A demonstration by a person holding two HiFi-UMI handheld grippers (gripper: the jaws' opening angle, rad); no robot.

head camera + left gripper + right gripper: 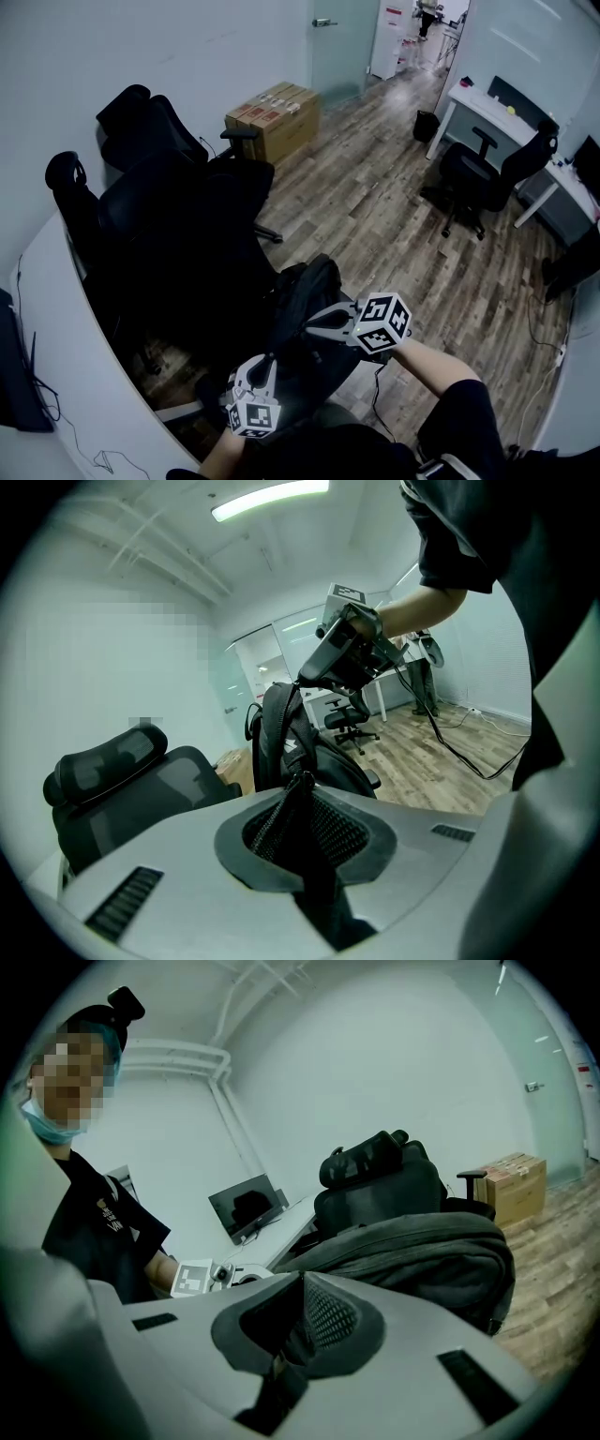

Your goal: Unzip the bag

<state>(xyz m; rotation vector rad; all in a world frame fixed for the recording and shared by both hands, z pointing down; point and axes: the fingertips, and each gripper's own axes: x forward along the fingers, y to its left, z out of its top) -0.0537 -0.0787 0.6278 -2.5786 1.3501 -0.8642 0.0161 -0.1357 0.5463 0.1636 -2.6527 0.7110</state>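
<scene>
A black backpack (314, 300) rests against a black office chair, its top toward the room. My left gripper (270, 361) is at the bag's near lower side. In the left gripper view its jaws (302, 789) are shut on a strip of the bag's black fabric (319, 892). My right gripper (311, 328) touches the bag's upper part from the right, and the left gripper view shows it (352, 644) at the top of the upright backpack (281, 733). In its own view the right gripper (302, 1283) is shut, seemingly on a small dark zipper pull (281, 1363), in front of the bag's grey-black bulk (422, 1251).
Black office chairs (159, 225) crowd the left beside a curved white desk (56, 347). Cardboard boxes (274, 117) stand at the back wall. A desk with two chairs (487, 173) is at the right, and cables (539, 337) lie on the wood floor.
</scene>
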